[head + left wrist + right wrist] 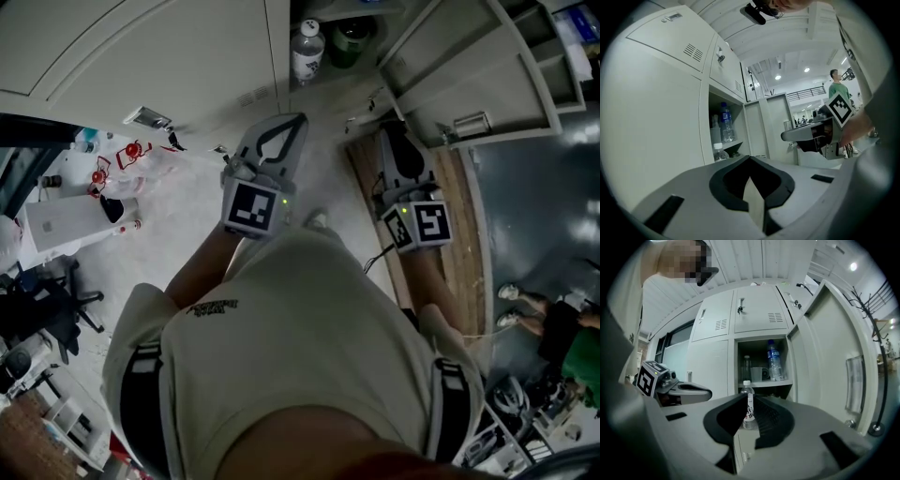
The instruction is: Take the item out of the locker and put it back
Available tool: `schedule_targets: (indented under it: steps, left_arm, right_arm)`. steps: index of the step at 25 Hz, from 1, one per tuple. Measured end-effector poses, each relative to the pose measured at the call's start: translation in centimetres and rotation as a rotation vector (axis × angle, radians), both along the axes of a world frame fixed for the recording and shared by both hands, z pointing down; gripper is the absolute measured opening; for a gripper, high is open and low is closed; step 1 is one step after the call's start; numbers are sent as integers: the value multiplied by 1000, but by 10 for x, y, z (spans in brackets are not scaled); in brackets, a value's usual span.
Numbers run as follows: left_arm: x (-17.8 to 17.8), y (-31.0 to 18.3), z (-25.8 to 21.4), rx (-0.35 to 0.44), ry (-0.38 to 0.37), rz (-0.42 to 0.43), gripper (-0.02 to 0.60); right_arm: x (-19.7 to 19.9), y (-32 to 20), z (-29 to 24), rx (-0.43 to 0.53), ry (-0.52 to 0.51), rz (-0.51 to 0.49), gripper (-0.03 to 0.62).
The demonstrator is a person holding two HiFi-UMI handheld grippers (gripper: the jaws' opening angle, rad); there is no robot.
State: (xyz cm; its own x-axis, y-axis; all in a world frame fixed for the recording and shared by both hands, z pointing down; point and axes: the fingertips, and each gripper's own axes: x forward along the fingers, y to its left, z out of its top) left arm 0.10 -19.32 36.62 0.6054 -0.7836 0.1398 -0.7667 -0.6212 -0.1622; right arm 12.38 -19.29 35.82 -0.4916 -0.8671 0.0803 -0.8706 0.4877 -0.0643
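Observation:
The locker [761,341] stands in front of me with its door [834,357] swung out to the right. A clear water bottle [748,405] with a white cap stands in the lower compartment; it also shows from above as the bottle [307,49]. On the shelf above are a taller bottle [774,361] and a mug [761,373]. My right gripper [749,397] points at the lower bottle, well short of it, its jaws a narrow slit apart and empty. My left gripper [751,160] is shut on nothing, level with the right one, before the closed locker doors.
A wooden board [461,246] lies on the floor under my right hand. The door's handle [472,124] sticks out at the right. A person in green [838,89] stands far right, feet [511,305] showing. A coat stand [877,380] is behind the door. A chair [56,300] is at left.

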Motion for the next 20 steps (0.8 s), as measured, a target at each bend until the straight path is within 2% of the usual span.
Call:
schedule_targets:
  steps: [1, 3, 11, 17, 20]
  left_arm:
    - [1, -2, 0, 2, -4, -3, 12]
    - [3, -8, 0, 7, -9, -10, 12]
    - [16, -40, -9, 42, 17, -30, 12]
    - [29, -70, -15, 79, 49, -29, 12]
    - [37, -80, -6, 87, 24, -13, 12]
  right_arm:
    - [0, -4, -1, 4, 6, -4, 41]
    - [0, -12, -2, 11, 21, -14, 106]
    - [-6, -71, -2, 25, 52, -13, 255]
    - [-19, -132, 17, -1, 47, 26, 348]
    - [-27, -163, 38, -46, 35, 40, 384]
